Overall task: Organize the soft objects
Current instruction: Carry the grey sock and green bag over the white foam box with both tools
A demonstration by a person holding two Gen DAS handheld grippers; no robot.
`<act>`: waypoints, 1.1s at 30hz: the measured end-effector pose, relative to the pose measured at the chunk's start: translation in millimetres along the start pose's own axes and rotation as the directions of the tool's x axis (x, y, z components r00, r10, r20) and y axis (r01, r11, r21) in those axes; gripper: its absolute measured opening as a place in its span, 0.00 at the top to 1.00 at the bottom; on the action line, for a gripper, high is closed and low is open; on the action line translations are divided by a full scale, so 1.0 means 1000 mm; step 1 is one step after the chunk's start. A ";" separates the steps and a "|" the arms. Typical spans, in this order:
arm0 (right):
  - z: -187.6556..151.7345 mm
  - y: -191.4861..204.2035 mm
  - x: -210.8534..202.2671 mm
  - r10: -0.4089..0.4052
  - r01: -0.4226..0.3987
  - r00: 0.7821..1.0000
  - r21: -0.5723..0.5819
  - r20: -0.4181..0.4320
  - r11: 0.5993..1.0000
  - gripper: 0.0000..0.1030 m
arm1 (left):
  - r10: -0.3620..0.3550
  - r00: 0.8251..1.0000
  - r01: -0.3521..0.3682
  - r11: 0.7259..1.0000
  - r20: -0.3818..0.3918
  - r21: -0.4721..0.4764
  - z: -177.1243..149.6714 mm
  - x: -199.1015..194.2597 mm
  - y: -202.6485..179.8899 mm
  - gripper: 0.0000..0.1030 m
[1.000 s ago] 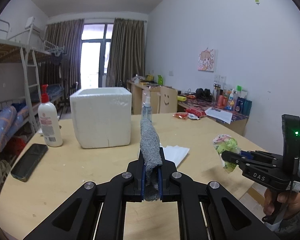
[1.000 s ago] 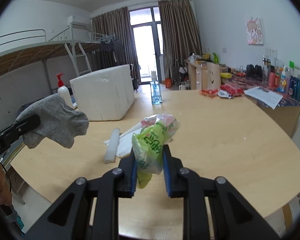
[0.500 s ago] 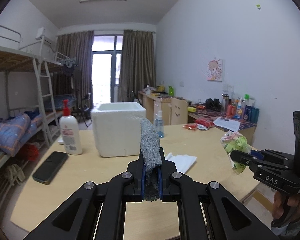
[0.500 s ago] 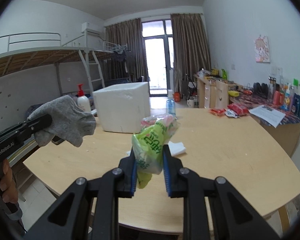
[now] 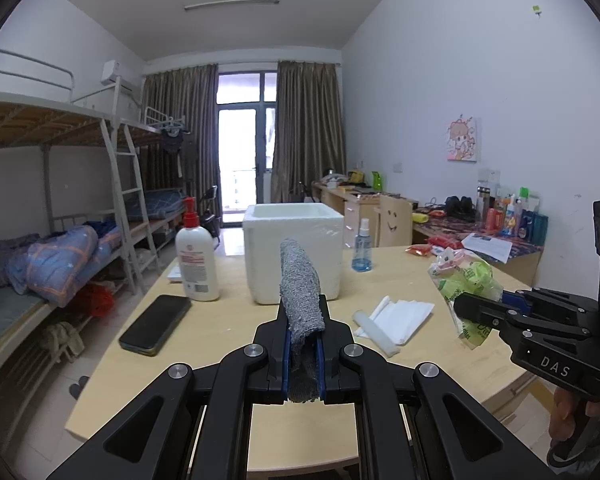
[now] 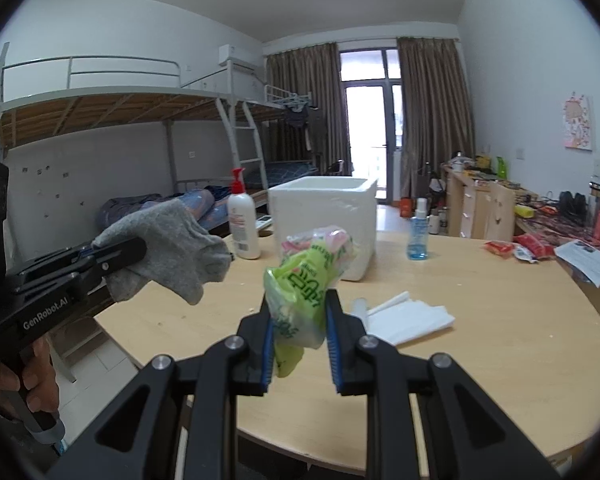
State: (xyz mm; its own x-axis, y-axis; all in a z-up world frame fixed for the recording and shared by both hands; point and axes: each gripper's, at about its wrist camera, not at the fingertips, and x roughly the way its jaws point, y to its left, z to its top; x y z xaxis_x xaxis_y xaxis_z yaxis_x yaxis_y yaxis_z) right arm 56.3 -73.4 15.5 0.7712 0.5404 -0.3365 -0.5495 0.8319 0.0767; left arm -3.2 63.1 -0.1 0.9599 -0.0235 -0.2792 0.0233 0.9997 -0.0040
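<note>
My left gripper (image 5: pixel 302 336) is shut on a grey sock (image 5: pixel 301 292), which sticks up between the pads; in the right wrist view the same sock (image 6: pixel 168 244) droops from that gripper (image 6: pixel 138 246) at the left. A green and pink plastic packet (image 6: pixel 306 276) is clamped in my right gripper (image 6: pixel 298 312), also seen with its packet (image 5: pixel 466 284) at the right of the left wrist view. Both grippers hover over the near edge of the round wooden table (image 6: pixel 480 344). An open white foam box (image 5: pixel 294 246) stands at the table's far middle.
On the table lie a black phone (image 5: pixel 156 322), a lotion pump bottle (image 5: pixel 196 256), a blue spray bottle (image 5: pixel 362 250), and white tissues with a small roll (image 5: pixel 396 318). Snack packets (image 6: pixel 516 248) and paper sit far right. A bunk bed (image 5: pixel 60 208) stands left.
Both grippers have pulled back and risen from the table with sock and packet still held. The foam box and bottles look farther off, and more of the room shows.
</note>
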 end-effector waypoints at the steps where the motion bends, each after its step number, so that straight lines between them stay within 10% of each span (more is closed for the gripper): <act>1: 0.000 0.001 0.001 0.006 -0.006 1.000 -0.003 0.000 1.000 0.75 | 0.006 1.000 -0.006 1.000 0.001 0.001 0.000 -0.001 0.001 0.91; 33: 0.027 0.002 0.041 0.044 -0.046 0.998 -0.043 -0.040 0.998 0.75 | 0.035 0.999 -0.036 0.998 -0.023 -0.055 0.023 0.047 0.021 0.91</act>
State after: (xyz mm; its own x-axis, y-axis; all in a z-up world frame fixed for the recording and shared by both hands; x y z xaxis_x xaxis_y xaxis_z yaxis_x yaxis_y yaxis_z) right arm 95.7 -45.8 27.3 0.7327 0.5714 -0.3697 -0.5977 0.8000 0.0518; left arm 48.8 83.1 9.2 0.9535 0.0111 -0.3013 -0.0265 0.9985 -0.0469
